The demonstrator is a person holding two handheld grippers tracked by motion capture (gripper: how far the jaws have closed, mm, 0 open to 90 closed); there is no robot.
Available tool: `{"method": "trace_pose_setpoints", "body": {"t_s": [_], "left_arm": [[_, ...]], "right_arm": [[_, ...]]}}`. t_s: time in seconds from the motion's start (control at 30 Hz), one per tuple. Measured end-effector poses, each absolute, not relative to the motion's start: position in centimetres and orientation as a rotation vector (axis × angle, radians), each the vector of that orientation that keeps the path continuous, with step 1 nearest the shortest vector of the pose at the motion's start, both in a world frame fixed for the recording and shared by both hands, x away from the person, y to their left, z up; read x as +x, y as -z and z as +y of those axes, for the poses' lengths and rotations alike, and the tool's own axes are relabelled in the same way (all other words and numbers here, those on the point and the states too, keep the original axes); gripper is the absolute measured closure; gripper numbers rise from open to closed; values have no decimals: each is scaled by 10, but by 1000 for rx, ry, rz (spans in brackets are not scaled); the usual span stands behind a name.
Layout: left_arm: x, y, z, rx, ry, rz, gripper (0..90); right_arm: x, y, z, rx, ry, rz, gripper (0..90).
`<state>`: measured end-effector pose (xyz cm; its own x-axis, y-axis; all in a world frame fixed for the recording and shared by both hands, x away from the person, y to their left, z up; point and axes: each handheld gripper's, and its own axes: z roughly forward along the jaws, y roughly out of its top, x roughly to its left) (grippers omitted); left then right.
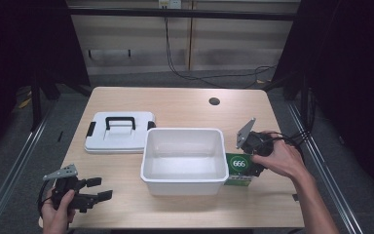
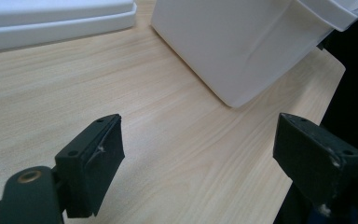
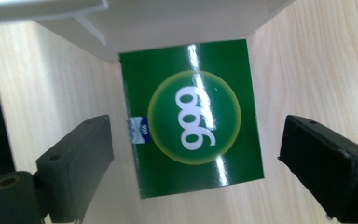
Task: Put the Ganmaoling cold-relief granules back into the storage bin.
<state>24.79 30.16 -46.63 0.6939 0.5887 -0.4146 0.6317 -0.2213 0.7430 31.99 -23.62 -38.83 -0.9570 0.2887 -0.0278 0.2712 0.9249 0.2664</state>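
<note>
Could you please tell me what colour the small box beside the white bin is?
The small box is green with white "999" digits, clearest in the right gripper view.

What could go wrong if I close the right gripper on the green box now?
The green box lies flat against the white bin's wall, so the open right gripper may knock the bin, or slide the box instead of lifting it. The box also sits near the table's right edge; a slip might send it off.

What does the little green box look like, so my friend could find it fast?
Start at the big white tub in the middle of the wooden table. The green box lies flat against the tub's right side, under the right gripper. It is the one colourful thing there, glossy green with white digits in a circle.
</note>
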Motion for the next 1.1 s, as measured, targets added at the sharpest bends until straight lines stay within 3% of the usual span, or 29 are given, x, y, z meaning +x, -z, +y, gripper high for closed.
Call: {"method": "trace_pose_setpoints", "body": {"t_s": [1.1], "left_arm": [[249,467,301,1907,71,943,161]], "right_arm": [[334,415,-208,272,-92,3129,126]]}}
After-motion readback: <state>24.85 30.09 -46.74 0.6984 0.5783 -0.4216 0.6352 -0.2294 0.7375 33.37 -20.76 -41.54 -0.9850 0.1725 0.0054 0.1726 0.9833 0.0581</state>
